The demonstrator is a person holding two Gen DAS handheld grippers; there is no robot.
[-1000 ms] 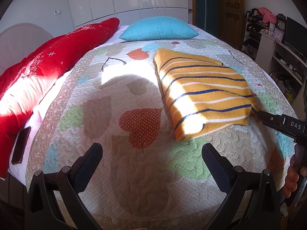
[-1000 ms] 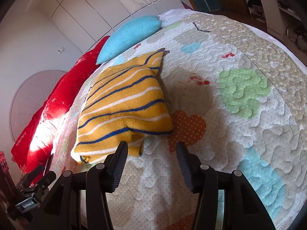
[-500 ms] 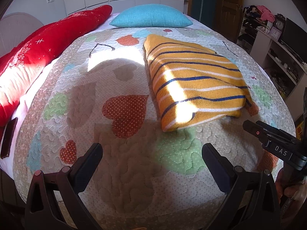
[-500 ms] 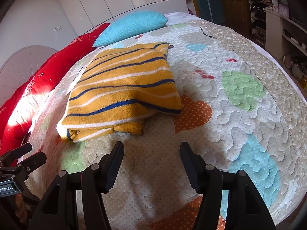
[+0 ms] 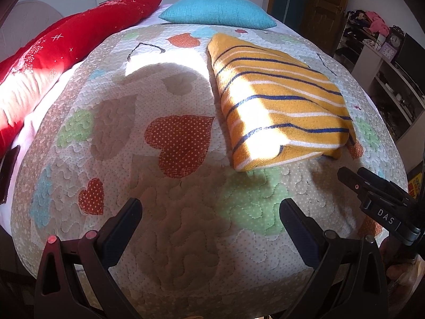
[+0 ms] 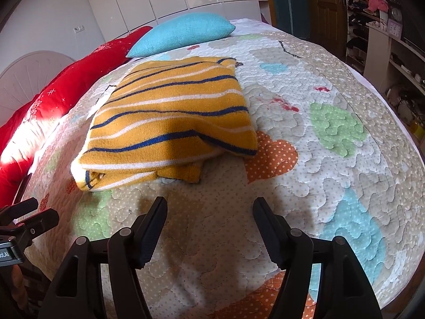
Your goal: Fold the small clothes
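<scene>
My right gripper (image 6: 209, 214) has just been opening with nothing between its jaws, the left gripper (image 5: 211, 214) stands wide and empty, and the folded striped garment (image 6: 170, 122) lies upper left of centre on the quilt (image 6: 332, 172), long axis running away from me, nearer my right.

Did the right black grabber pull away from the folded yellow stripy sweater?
Yes. The right gripper has backed off toward the bed's near edge, jaws just opening with nothing between them. More quilt now shows before the folded yellow striped sweater.
</scene>
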